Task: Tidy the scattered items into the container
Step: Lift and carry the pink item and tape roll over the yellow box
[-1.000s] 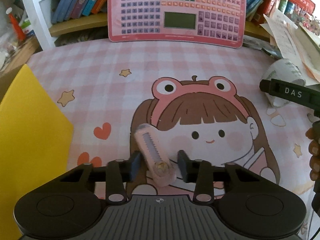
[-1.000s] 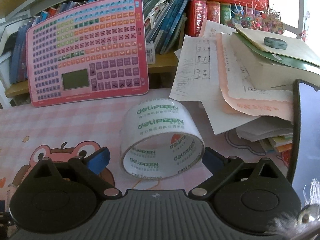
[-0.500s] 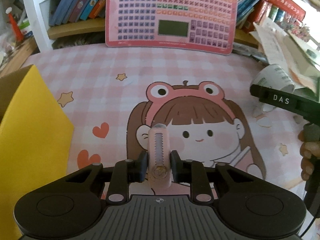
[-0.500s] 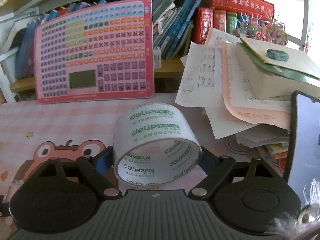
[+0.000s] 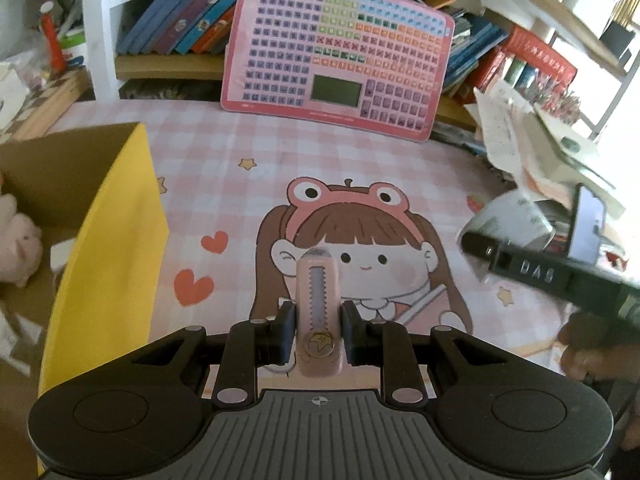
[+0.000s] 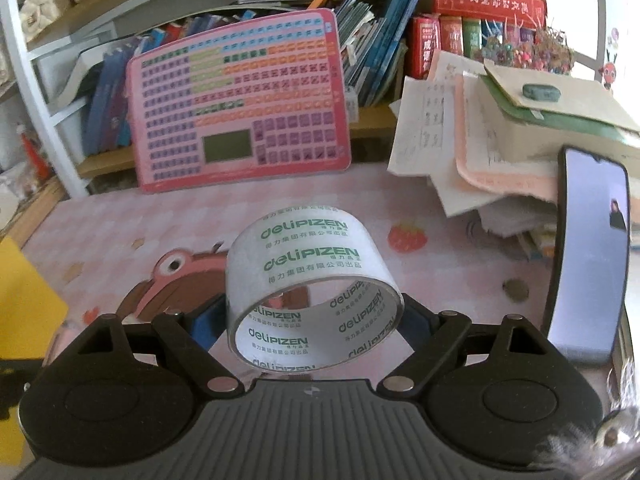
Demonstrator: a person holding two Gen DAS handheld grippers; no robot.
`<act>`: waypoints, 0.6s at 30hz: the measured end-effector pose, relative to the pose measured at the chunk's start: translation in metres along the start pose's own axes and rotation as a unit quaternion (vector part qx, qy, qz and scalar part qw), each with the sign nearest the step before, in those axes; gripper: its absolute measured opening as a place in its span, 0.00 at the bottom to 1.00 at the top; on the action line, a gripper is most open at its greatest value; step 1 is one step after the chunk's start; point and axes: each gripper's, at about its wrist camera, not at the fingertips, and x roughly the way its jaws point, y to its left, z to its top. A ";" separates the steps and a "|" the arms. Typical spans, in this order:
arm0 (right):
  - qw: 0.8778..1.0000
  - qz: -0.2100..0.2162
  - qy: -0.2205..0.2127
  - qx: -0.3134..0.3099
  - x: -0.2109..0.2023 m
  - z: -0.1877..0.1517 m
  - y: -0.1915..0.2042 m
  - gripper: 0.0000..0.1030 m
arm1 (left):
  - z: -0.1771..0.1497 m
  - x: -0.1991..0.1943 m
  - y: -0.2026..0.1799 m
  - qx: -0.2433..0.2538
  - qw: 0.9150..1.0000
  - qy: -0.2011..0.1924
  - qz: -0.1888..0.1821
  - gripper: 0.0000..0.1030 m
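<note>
The left gripper (image 5: 319, 330) is clamped narrow on a pink utility knife (image 5: 319, 312), lifted above the cartoon desk mat (image 5: 224, 168); the knife's rear end is hidden behind the gripper body. The right gripper (image 6: 314, 322) holds a roll of clear tape (image 6: 308, 280) between its wide-set jaws, its pads mostly hidden behind the roll. The yellow box (image 5: 112, 240) stands at the left, cut off by the frame edge, with a blurred pink plush toy (image 5: 18, 248) inside.
</note>
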 end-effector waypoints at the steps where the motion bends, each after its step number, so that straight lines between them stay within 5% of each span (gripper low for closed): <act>1: 1.000 0.002 0.003 0.002 -0.004 -0.004 0.003 0.84 | -0.002 -0.005 0.002 -0.007 1.000 0.001 -0.009 0.22; 18: 0.999 -0.009 0.012 0.044 -0.088 -0.058 0.058 0.84 | -0.035 -0.085 0.039 -0.016 0.990 -0.021 -0.137 0.22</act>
